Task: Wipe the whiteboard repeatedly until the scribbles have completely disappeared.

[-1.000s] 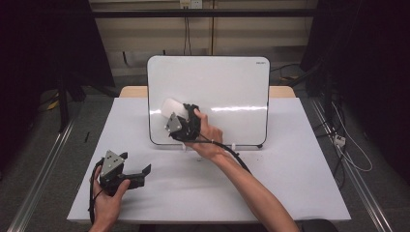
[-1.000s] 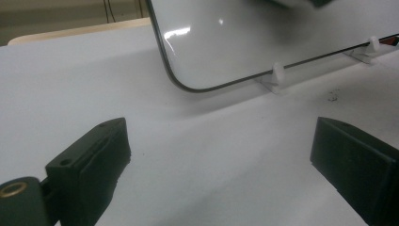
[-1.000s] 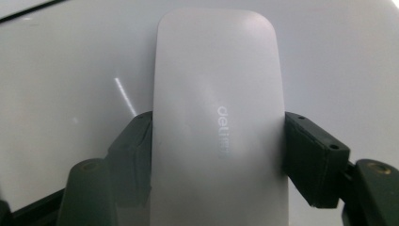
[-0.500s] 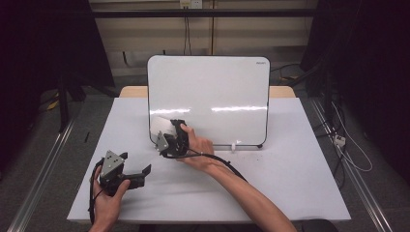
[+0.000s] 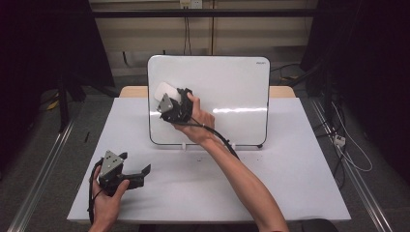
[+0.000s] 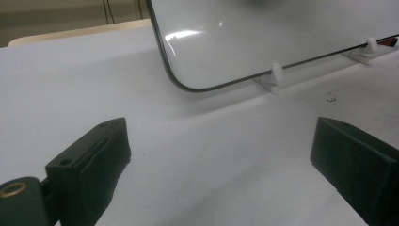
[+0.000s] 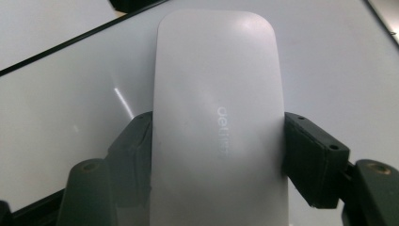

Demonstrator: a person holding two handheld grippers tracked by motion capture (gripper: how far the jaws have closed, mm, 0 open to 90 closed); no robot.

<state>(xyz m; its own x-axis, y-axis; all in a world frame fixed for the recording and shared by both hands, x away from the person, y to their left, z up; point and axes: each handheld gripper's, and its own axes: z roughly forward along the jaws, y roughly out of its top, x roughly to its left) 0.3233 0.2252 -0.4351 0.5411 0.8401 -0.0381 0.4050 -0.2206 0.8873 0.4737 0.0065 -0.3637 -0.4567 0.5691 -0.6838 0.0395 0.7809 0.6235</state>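
A white whiteboard (image 5: 232,96) stands upright at the back of the white table (image 5: 290,169). My right gripper (image 5: 168,100) is shut on a white oblong eraser (image 5: 163,91) and holds it against the board's upper left area. In the right gripper view the eraser (image 7: 216,117) sits between the two black jaws of the right gripper (image 7: 217,141), flat on the whiteboard (image 7: 70,94). My left gripper (image 5: 134,163) rests in a hand at the table's front left, open with nothing in it. The left gripper (image 6: 221,150) faces the lower left corner of the whiteboard (image 6: 263,37).
Small white feet (image 5: 183,146) hold the board's bottom edge on the table. The right gripper's black cable (image 5: 220,137) trails along the forearm across the board's lower part. Dark floor and metal rails (image 5: 43,164) flank the table.
The right gripper with the eraser dipped to the board's lower left half a second ago and has since slid up to the upper left. The left gripper has stayed put.
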